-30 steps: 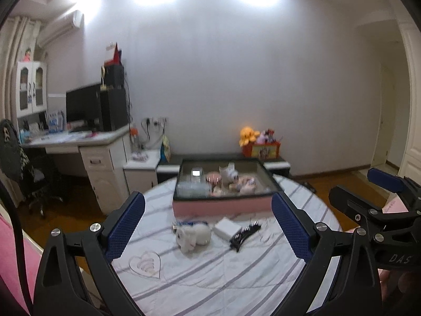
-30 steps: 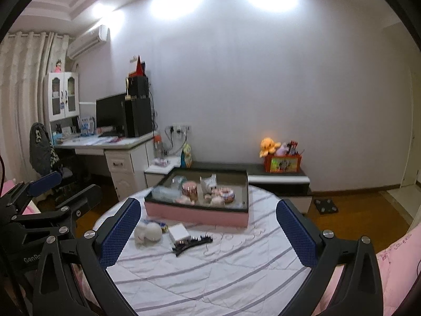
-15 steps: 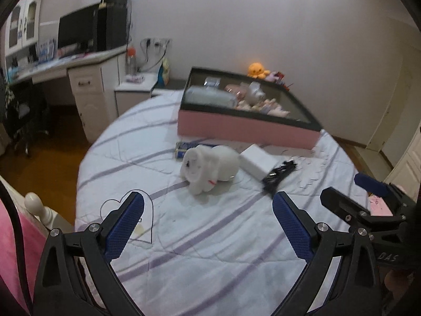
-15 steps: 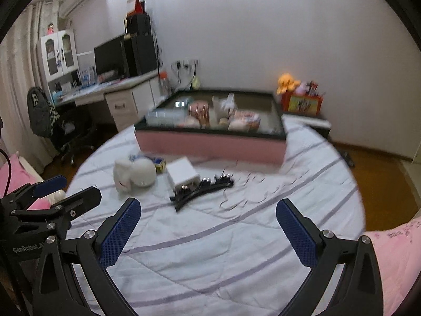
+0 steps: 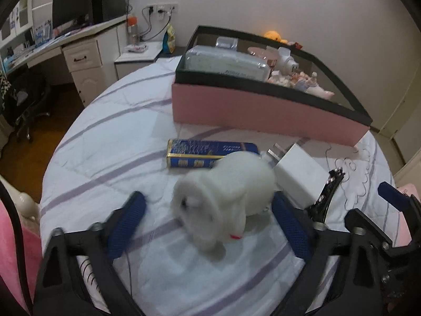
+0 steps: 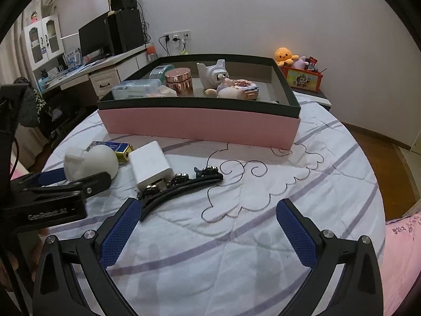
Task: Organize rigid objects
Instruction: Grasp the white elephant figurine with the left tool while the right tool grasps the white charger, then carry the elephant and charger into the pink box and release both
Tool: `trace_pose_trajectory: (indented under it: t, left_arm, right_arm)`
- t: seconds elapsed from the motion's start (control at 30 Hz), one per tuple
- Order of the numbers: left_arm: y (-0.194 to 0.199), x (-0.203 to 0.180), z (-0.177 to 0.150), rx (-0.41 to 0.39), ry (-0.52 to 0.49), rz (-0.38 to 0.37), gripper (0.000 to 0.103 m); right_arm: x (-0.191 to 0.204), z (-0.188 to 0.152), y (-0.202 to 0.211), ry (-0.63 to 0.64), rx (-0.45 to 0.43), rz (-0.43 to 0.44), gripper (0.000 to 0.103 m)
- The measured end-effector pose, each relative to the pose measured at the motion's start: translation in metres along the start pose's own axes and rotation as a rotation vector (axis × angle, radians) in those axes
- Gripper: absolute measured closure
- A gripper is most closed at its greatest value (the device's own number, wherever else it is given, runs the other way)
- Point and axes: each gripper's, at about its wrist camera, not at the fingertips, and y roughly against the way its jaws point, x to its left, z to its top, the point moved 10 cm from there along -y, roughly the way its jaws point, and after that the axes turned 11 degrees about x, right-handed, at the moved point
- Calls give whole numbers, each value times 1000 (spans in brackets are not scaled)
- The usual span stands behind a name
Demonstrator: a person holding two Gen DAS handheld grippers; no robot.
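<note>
Progress is partial. The pink box (image 6: 200, 123) stands at the far side of the bed (image 6: 236, 250) and already holds several items: a copper jar (image 6: 179, 81), a white figurine (image 6: 211, 73), clear plastic cases (image 6: 136, 89) and small trinkets (image 6: 236, 89). These count as sorted, as far as can be judged.

Four items remain loose on the striped cover in front of the box, toward the bed's left edge as the right wrist view shows it:
- a white toy (image 5: 226, 197);
- a blue pack (image 5: 210, 154) just behind the toy, between it and the box;
- a white charger (image 5: 300, 176) just beside the toy, on the side toward the hair clip;
- a black hair clip (image 6: 181, 187) touching the charger's near edge.

The left gripper (image 5: 208, 226) is set around the toy, its jaws closing. The toy lies between them; one pad (image 5: 286, 223) sits at its flank, while the other pad (image 5: 126, 221) is clear of it. No grip is made yet.

The right gripper (image 6: 208, 234) hangs over bare cover with its jaws spread wide and nothing between them. One fingertip is just beside the near end of the clip.

Judgement: the toy is the item in hand. After it, the pack, charger and clip must go to the box.
</note>
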Motion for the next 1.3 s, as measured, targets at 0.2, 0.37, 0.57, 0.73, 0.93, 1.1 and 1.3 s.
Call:
trace_pose_trajectory:
  t: [0.2,0.37,0.57,0.73,0.93,1.1,1.3]
  left_arm:
    - [14,12,-6,-34,-4,47,32]
    - [25,36,-7,-53,27,109,32]
    - [25,53,-7,-46,60,111,32]
    - [27,42,-3,-58,41,91,32]
    - [50,22,7,-128,2,73,32]
    - [65,1,23,-167,-45,59,32]
    - [76,-21,48,-204,-96,47,32]
  right_arm:
    - [13,18,-11,52,7,-2,0]
    - [40,33,-26,149,27,-5,0]
    - [67,42,-53,230,89,33,9]
    - [74,38,-59,242,111,68,52]
    - [64,37,-37,184,61,120,62]
    - [53,45,6,154,-49,145,62]
    - [39,60,26,146,-100,138,62]
